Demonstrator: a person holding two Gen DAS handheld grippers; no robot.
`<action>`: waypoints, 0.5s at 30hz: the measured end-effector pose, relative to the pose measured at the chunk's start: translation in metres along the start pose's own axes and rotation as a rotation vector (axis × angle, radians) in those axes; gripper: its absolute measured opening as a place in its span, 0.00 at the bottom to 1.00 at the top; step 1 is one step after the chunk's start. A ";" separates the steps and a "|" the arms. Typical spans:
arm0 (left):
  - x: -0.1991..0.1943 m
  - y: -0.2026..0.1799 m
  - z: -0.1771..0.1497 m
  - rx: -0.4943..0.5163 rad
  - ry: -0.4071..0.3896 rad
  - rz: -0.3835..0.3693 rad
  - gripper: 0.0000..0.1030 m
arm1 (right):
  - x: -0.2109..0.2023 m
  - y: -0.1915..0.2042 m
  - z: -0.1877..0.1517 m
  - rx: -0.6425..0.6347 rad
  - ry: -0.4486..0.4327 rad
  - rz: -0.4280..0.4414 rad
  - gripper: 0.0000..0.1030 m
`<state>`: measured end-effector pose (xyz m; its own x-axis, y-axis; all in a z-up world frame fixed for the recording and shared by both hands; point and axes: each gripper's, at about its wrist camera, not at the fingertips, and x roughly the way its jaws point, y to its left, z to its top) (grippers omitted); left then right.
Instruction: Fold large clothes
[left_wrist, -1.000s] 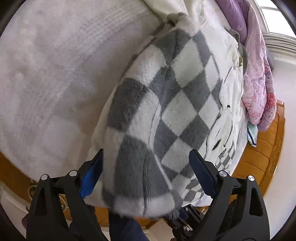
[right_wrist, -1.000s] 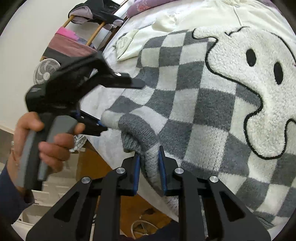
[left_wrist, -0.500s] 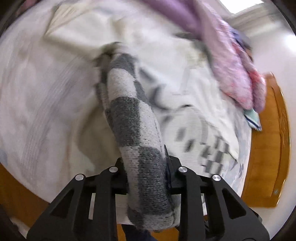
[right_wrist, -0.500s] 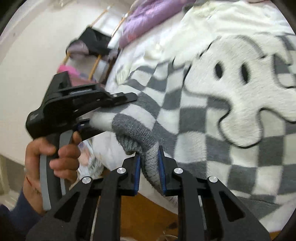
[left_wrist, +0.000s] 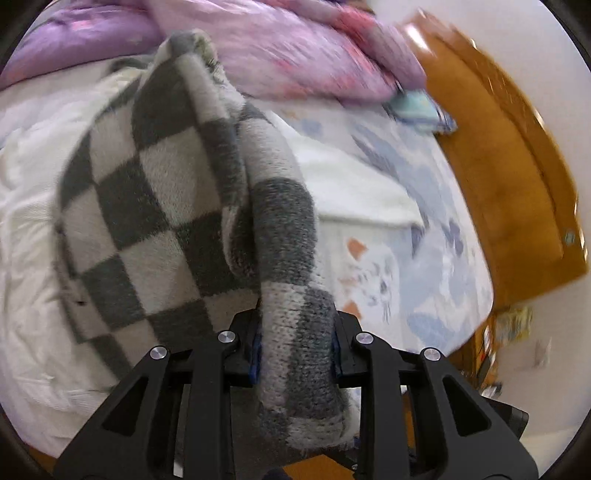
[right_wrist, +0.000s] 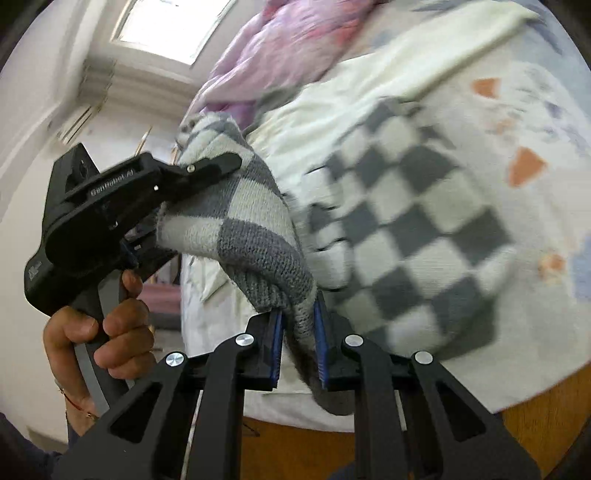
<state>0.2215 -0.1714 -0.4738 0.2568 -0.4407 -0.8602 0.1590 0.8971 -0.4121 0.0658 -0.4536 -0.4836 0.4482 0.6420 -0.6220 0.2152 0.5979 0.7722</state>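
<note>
The left gripper (left_wrist: 295, 347) and right gripper (right_wrist: 298, 345) are each nearly closed, pads clamped on the hem of the checked sweater (right_wrist: 406, 229). Gripping two spaced points likely keeps the edge taut so it carries over as one straight fold. The sweater's body lies on the bed (left_wrist: 424, 258); only the hem is raised.

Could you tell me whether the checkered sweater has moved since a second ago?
Yes. The checkered sweater, pinched by both grippers, has been lifted and carried over toward the pink quilt and wooden bed frame.
</note>
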 end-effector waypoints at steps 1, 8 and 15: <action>0.012 -0.011 -0.002 0.023 0.019 0.009 0.26 | -0.004 -0.015 -0.003 0.047 -0.001 0.001 0.14; 0.101 -0.059 -0.029 0.125 0.183 0.035 0.26 | -0.002 -0.086 -0.016 0.239 0.015 -0.069 0.14; 0.157 -0.056 -0.039 0.171 0.285 0.049 0.31 | -0.001 -0.109 -0.016 0.299 0.102 -0.202 0.38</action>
<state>0.2154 -0.2896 -0.5973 -0.0050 -0.3493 -0.9370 0.3169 0.8882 -0.3328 0.0275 -0.5117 -0.5695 0.2855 0.5791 -0.7636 0.5410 0.5603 0.6272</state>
